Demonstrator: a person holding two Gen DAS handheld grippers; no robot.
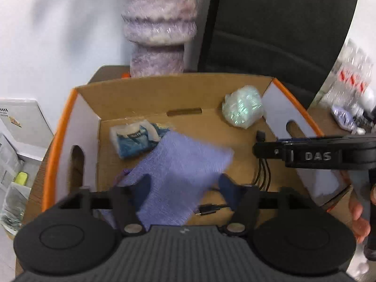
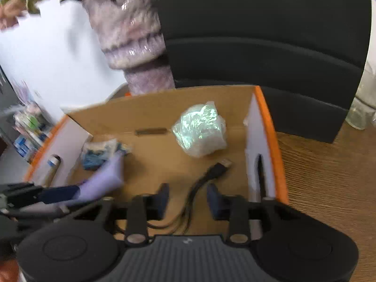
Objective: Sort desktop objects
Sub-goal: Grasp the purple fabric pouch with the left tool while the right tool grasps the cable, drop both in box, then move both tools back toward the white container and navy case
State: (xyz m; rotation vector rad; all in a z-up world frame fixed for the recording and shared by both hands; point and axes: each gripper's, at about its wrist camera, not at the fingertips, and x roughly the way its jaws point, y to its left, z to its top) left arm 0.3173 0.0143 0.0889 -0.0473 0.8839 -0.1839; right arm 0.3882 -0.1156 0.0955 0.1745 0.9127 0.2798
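An open cardboard box with orange rims [image 1: 58,127] [image 2: 270,127] holds a purple cloth [image 1: 178,164] [image 2: 105,178], a blue-and-white packet [image 1: 134,138] [image 2: 98,152], a shiny clear plastic bundle [image 1: 243,109] [image 2: 199,129] and a black USB cable [image 1: 262,166] [image 2: 211,174]. My left gripper [image 1: 185,185] is over the box with its jaws wide apart, the purple cloth lying loose between them. My right gripper [image 2: 188,199] is open and empty above the cable; its body shows in the left wrist view [image 1: 315,155].
A marbled purple vase [image 1: 159,23] [image 2: 134,40] and a black chair [image 1: 282,30] [image 2: 258,35] stand behind the box. White boxes and a yellow item [image 1: 21,177] lie at the left. Plastic bottles [image 1: 352,75] stand at the right on the wooden desk [image 2: 329,176].
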